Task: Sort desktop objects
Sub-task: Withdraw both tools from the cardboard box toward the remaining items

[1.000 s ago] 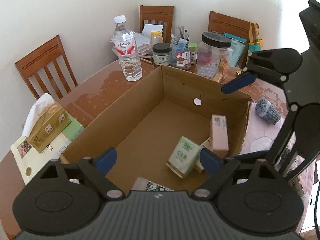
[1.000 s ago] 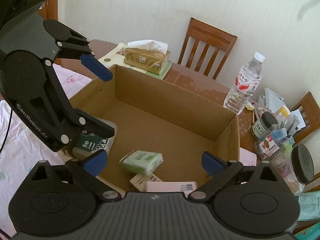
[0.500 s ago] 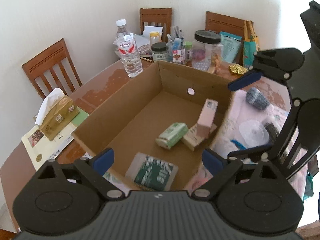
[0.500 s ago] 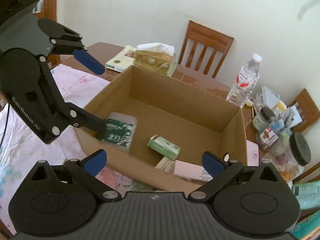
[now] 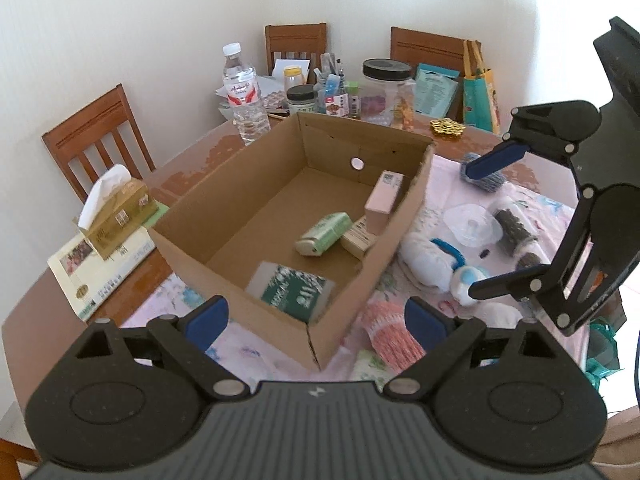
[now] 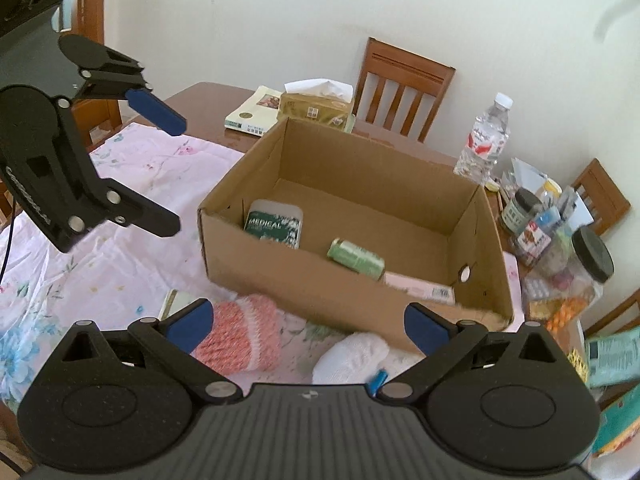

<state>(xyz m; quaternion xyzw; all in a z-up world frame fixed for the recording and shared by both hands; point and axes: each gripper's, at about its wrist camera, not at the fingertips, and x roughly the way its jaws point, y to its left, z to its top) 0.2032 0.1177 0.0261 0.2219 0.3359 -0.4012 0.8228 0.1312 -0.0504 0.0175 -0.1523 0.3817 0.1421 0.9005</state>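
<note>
An open cardboard box [image 5: 240, 184] [image 6: 320, 280] stands on the table. Inside lie a dark green medical pack [image 5: 294, 291] [image 6: 274, 226], a light green tissue pack [image 5: 326, 233] [image 6: 356, 258], a small beige box [image 5: 358, 238] and a pink box [image 5: 384, 198] [image 6: 418, 286] leaning on the wall. My left gripper [image 5: 315, 317] [image 6: 160, 168] hovers open and empty before the box's near corner. Beside the box's long side, my right gripper [image 6: 307, 327] [image 5: 490, 222] is open and empty over a pink knitted piece [image 6: 240, 338] [image 5: 390, 334] and a white knitted piece [image 6: 352, 356].
A pink floral cloth [image 6: 132, 168] covers the near table. On it lie a clear lid [image 5: 472, 226], a dark roll [image 5: 514, 230] and a blue-grey knit [image 5: 486, 180]. A tissue box [image 5: 116, 216], a book [image 5: 100, 272], a water bottle [image 5: 244, 96] and jars [image 5: 386, 88] stand around the box.
Both grippers have pulled back and up from over the box, so the whole box and the cloth around it show now. The light green pack now lies on its side.
</note>
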